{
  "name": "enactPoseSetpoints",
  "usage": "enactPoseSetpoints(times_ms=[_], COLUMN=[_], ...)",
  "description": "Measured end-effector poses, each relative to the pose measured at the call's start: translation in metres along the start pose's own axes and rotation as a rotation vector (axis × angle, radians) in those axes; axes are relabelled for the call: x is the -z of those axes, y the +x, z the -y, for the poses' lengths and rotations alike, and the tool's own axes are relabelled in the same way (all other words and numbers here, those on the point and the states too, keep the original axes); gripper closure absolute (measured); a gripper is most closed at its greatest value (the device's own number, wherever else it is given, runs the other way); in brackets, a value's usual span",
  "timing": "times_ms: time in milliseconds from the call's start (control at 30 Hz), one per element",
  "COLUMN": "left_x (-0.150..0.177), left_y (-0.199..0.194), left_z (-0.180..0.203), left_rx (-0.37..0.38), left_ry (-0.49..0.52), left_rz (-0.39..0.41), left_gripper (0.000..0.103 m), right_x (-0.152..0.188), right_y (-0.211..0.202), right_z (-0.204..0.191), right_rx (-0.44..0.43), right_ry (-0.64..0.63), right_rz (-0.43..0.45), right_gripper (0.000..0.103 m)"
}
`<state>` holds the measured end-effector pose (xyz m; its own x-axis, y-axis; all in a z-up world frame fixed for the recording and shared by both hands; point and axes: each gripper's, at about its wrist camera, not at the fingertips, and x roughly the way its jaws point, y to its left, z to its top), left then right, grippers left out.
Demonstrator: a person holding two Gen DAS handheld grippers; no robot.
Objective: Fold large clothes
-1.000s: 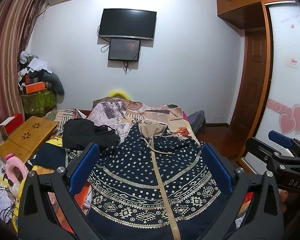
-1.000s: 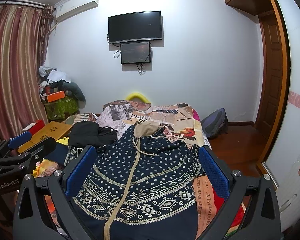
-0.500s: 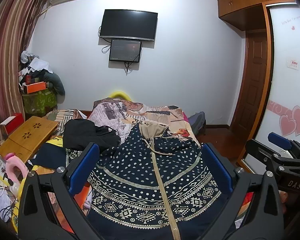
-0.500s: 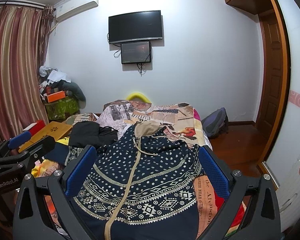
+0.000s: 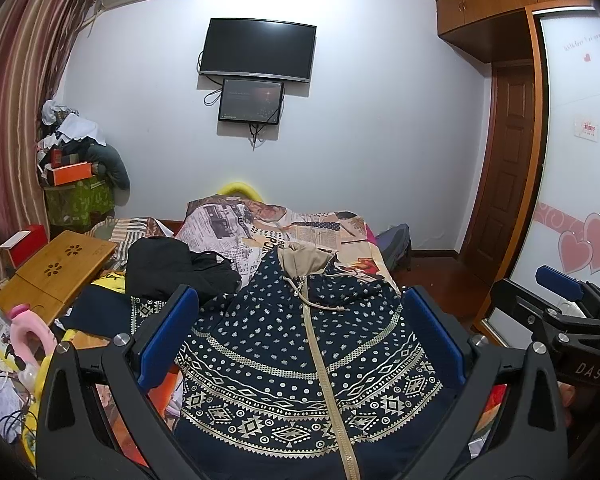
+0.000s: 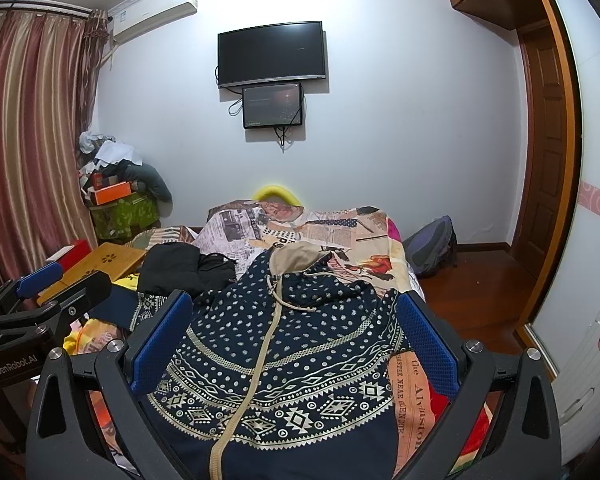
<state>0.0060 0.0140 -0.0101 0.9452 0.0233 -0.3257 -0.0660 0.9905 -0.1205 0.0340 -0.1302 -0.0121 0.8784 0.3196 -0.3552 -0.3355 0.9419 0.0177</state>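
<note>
A navy hooded jacket [image 5: 300,344] [image 6: 276,352] with pale dots and geometric bands is spread front-up on the bed [image 5: 356,236] [image 6: 364,232], its beige zip running from the near edge toward the tan-lined hood [image 5: 304,256] [image 6: 296,256] at the far end. One patterned sleeve [image 5: 144,308] [image 6: 148,304] is seen stretching out to the left. The jacket is laid over a newspaper-print bedspread, and a heap of black clothing [image 5: 172,268] [image 6: 180,266] is found just beside its left shoulder.

The left gripper [image 5: 300,336] is held above the near part of the jacket with its blue-padded jaws set wide apart — nothing is gripped between them. The right gripper [image 6: 290,334] is held likewise, jaws spread wide and empty, over the same garment. Each tool is caught at the edge of the other's view: the right gripper at far right [image 5: 560,312], the left one at far left [image 6: 40,304].

Farther left, a bamboo lap table [image 5: 56,268] [image 6: 100,262] is seen, and beyond it a cluttered pile in the corner beside striped curtains [image 5: 16,100] [image 6: 24,128]. On the far wall a dark television [image 5: 258,54] [image 6: 271,52] is mounted above a smaller screen [image 5: 251,101] [image 6: 273,106]. A backpack [image 5: 394,246] [image 6: 432,246] is set on the floor to the right of the bed, near a wooden door [image 5: 508,160] [image 6: 544,148].
</note>
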Motion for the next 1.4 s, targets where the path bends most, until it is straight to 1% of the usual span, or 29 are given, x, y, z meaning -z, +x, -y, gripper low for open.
enactPoseSetpoints(times_ms=[533, 700, 833, 1000, 1100, 1200, 1233, 1400], left_x=[-0.001, -0.002, -0.007, -0.013, -0.014, -0.011, -0.008, 0.014], left_y=[0.006, 0.017, 0.030, 0.054, 0.073, 0.096, 0.106, 0.147], left_z=[-0.005, -0.016, -0.031, -0.062, -0.087, -0.115, -0.130, -0.196], left_rx=[-0.005, -0.005, -0.029, -0.081, -0.120, -0.170, -0.193, -0.256], left_ry=[-0.012, -0.016, -0.010, -0.007, -0.019, -0.042, -0.065, -0.195], left_rz=[-0.007, -0.011, -0.010, -0.009, -0.028, -0.066, -0.086, -0.189], left_gripper=[0.000, 0.000, 0.000, 0.000, 0.000, 0.000, 0.000, 0.000], right_x=[0.000, 0.000, 0.001, 0.001, 0.005, 0.010, 0.013, 0.020], right_y=[0.005, 0.015, 0.025, 0.053, 0.073, 0.096, 0.107, 0.142], right_z=[0.000, 0.000, 0.000, 0.004, 0.008, 0.012, 0.013, 0.017], right_rx=[0.000, 0.006, 0.019, 0.039, 0.056, 0.074, 0.083, 0.105], right_ry=[-0.006, -0.009, -0.012, -0.014, -0.018, -0.028, -0.034, -0.050], right_rz=[-0.015, -0.033, -0.047, -0.089, -0.125, -0.170, -0.189, -0.257], right_gripper=[0.001, 0.001, 0.001, 0.001, 0.001, 0.001, 0.001, 0.001])
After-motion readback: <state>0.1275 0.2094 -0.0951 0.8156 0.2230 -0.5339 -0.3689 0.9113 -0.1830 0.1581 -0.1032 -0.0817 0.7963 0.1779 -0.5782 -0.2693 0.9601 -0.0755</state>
